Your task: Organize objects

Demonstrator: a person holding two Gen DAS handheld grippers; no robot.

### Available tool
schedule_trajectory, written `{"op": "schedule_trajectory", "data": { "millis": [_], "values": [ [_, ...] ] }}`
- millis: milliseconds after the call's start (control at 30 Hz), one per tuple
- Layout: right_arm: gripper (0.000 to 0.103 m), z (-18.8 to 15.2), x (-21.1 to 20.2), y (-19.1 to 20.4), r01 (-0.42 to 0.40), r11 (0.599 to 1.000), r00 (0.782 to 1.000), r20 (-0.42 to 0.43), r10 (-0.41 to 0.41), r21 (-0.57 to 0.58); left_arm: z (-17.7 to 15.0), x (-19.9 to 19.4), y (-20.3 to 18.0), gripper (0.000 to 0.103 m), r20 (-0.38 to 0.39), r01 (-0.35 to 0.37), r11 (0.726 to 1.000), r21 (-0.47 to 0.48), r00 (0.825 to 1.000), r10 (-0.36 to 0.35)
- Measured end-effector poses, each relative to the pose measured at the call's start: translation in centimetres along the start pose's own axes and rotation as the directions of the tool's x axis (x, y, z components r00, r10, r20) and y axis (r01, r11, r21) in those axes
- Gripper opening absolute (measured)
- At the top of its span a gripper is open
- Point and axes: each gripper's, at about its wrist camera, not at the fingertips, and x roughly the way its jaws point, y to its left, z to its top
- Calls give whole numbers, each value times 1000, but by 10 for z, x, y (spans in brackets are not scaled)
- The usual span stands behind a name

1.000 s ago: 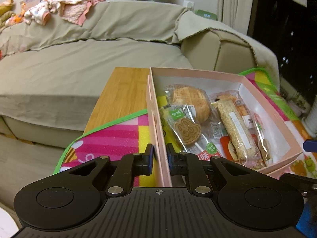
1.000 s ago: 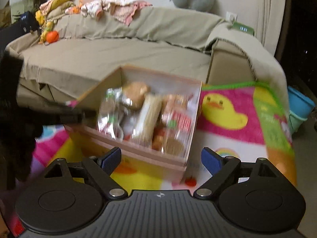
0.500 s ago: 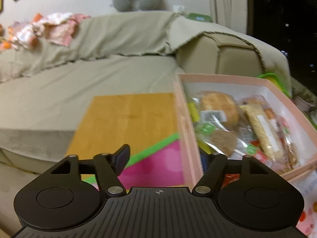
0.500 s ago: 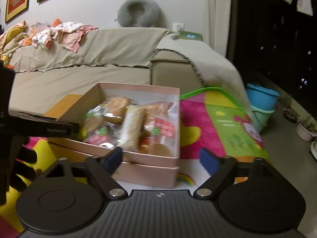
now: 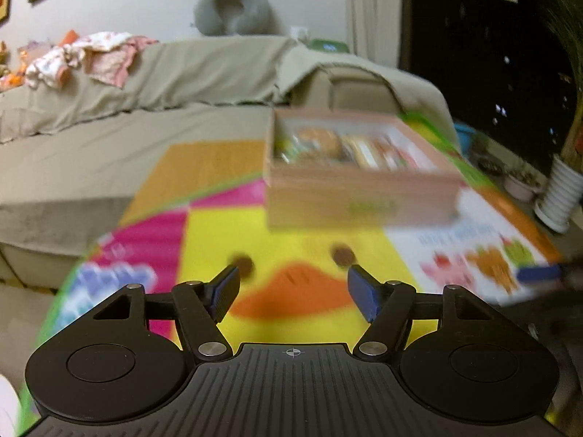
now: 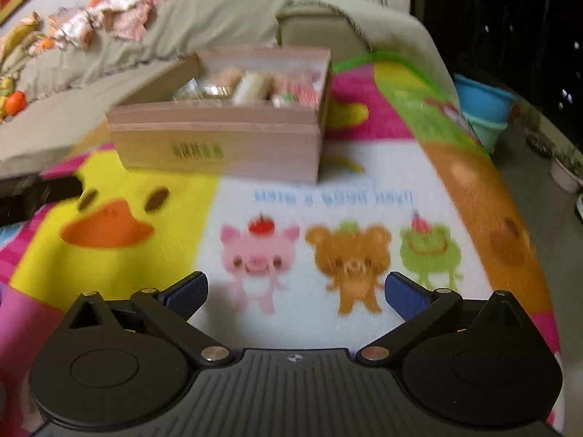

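Only the right view shows mat (image 6: 328,218) animals; both grippers' fingers (image 5: 226,291) (image 6: 189,291) spread, box (image 6: 218,145) apart.

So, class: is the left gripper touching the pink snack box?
Apart. In the left wrist view the left gripper is open, with bare yellow mat showing between its fingertips and the pink snack box.

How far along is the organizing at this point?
Looks nearly finished: the snacks sit inside the pink box on the mat. Nothing is in hand; the left gripper and right gripper are open and empty. No loose items show on the mat, so little seems left.
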Motion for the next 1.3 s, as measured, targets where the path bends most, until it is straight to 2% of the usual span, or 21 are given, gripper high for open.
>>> {"op": "schedule_trajectory", "data": {
  "millis": [133,200,333,1300],
  "values": [
    [103,-6,-2,0,9,1000,999,37,-9,9,-15,6,-13,71,-16,-8,1000,11,1000,9],
    [103,-11,-4,1,11,1000,998,68,-12,11,-22,12,-15,74,-35,-42,999,6,999,42],
    [103,-17,-6,1,18,1000,993,112,-19,14,-26,12,-15,74,-22,-54,999,6,998,54],
    [103,-16,-6,2,19,1000,993,113,-21,15,-25,16,-18,77,-22,-71,997,0,997,71]
  ]
}}
